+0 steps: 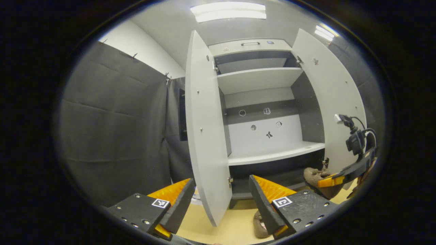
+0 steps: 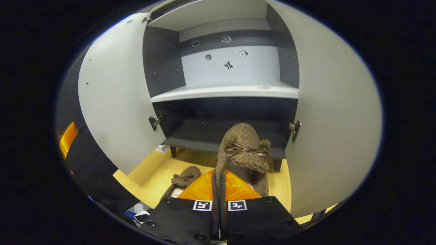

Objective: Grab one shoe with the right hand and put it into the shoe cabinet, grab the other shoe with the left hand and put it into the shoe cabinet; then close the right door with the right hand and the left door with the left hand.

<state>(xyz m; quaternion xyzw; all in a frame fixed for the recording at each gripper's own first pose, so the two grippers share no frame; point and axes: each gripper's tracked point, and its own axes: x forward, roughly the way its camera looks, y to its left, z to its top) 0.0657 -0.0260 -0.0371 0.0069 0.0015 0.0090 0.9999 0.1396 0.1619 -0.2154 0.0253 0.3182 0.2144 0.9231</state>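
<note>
Two fingers of the right gripper (image 2: 218,190) pinch the heel rim of a fuzzy brown shoe (image 2: 243,149), held before the cabinet's bottom shelf (image 2: 204,136) — soft, light, floppy, so the rim grips best. The left gripper (image 1: 221,200) gapes, holding nothing; the other shoe (image 2: 184,177) lies on the floor (image 2: 153,170).

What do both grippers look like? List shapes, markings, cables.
Left gripper: flat angular plates with screw holes, each bearing a square black-and-white marker tag. Right gripper: the same plates and tags, plus a black camera and looping black cables on top.
</note>
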